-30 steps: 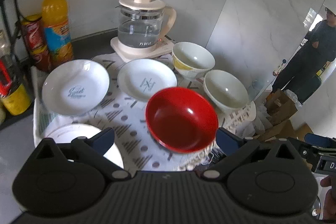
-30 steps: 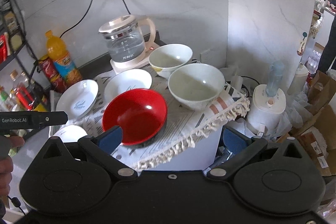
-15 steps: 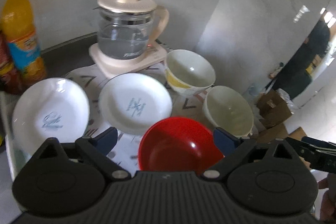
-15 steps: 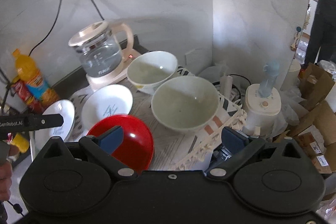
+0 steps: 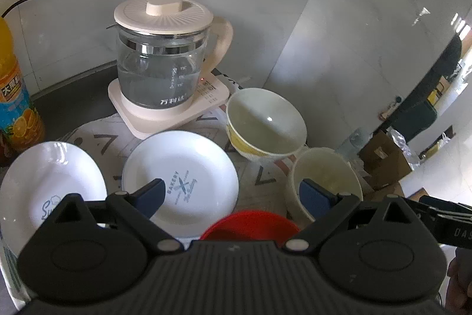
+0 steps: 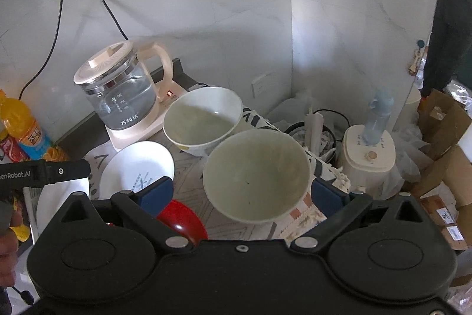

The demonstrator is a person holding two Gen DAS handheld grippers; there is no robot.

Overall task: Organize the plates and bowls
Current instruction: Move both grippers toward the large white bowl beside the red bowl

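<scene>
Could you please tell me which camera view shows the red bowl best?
Neither view shows it whole. The left wrist view is a little better: the red bowl sits centred between the open left tool's fingers, though only its far rim clears the body. The right wrist view shows just a sliver beside the cream bowl.

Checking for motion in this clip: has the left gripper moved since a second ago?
Yes. The left gripper has pushed forward toward the kettle, which looms larger now, while the red bowl has slid under the gripper body.
</scene>
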